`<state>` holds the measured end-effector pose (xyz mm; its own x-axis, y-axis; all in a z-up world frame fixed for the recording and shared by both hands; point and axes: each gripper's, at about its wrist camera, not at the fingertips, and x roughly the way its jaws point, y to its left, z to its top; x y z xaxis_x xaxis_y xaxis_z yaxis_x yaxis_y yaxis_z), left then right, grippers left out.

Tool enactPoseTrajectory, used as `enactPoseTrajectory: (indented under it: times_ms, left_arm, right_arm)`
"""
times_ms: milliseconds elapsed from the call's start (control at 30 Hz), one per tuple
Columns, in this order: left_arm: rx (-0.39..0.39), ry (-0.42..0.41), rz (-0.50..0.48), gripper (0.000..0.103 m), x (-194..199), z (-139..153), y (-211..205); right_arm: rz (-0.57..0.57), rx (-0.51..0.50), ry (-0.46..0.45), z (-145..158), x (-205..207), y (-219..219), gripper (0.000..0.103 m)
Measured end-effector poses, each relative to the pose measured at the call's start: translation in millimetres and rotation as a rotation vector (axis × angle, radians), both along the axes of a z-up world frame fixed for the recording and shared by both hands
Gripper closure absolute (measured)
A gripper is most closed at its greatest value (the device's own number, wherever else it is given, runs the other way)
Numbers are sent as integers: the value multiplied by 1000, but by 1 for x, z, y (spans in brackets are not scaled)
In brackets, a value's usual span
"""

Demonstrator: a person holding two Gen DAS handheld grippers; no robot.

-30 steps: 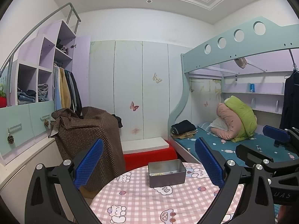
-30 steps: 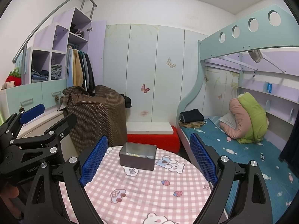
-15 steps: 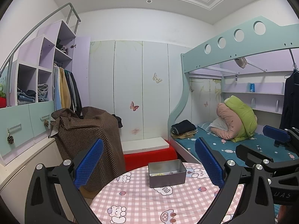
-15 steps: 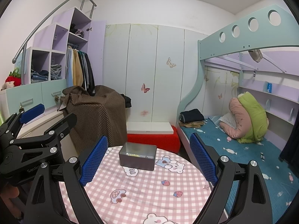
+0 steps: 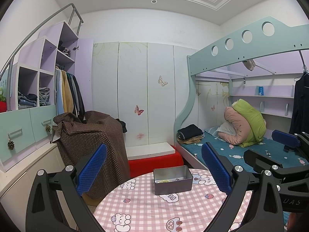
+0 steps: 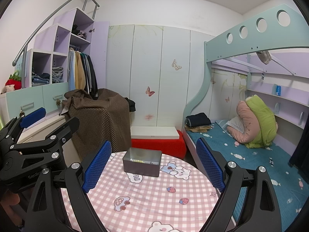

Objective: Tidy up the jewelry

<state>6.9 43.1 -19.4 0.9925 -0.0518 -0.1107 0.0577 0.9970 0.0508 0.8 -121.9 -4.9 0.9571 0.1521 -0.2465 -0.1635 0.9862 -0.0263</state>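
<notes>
Your left gripper and right gripper both hang wide apart, holding nothing. The grey tin sits centre frame on the checked table, small jewelry inside. Reach carelessly and you could shove it off the far edge.

Contents of the tin were too small to identify: pale bits and a dark speck on its floor, near wall hid the rest. Table near the tin was cut off by my left gripper frame and the bottom edge. My hand showed only as a sliver.
</notes>
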Motion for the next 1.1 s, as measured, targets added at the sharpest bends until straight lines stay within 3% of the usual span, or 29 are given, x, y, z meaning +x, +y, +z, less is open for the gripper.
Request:
enactPoseTrajectory:
  times_ms: [1100]
  left_arm:
    - [2, 3, 0, 8, 2, 0, 2]
  right_arm:
    - [-2, 1, 3, -1, 2, -1, 17]
